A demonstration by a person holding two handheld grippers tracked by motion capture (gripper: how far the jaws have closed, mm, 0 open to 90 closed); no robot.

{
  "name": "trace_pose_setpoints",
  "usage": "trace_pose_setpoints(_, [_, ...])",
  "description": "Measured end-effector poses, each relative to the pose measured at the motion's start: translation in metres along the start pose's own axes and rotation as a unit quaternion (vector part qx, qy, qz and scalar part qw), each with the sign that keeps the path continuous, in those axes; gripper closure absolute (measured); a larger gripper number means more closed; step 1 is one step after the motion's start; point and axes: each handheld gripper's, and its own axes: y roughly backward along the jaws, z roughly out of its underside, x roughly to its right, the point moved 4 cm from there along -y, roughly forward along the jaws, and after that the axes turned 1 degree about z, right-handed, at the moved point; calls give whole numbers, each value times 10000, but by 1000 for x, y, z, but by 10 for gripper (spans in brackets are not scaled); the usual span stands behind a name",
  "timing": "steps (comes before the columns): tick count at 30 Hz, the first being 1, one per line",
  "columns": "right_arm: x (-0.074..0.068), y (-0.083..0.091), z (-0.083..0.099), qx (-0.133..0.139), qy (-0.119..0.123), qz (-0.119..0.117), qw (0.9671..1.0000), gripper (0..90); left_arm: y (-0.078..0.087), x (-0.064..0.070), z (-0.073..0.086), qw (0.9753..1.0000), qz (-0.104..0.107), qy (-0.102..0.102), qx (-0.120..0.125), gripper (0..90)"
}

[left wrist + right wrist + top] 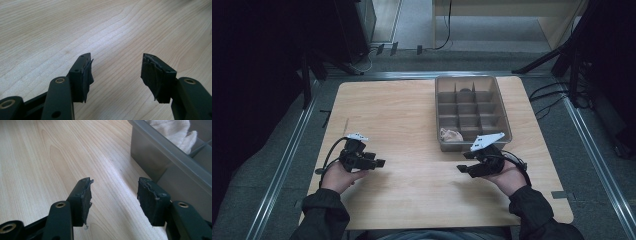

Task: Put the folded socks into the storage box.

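A grey divided tray with several compartments stands on the wooden table at the back right. A crumpled cream cloth lies in its near left compartment, and a dark object sits in a far compartment. My left gripper hovers over the table's near left part, open and holding nothing. My right gripper is just in front of the tray's near wall, open with nothing between its jaws. The cloth shows over the tray's rim in the right gripper view.
Bare wood lies between and ahead of the two grippers. Metal rails run along both sides of the table. Dark stands and cables sit on the floor beyond the table's far right.
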Motion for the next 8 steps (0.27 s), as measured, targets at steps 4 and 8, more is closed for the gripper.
trace_pose_setpoints(4, [0, -1, -1, -6, -2, -9, 10000, 436, 0, 0, 0, 10000, -4, 8, 8, 407])
trace_pose_setpoints(8, [1, 0, -1, 18, -6, -16, 10000, 427, 0, 0, 0, 10000, 13, 23, 14, 405])
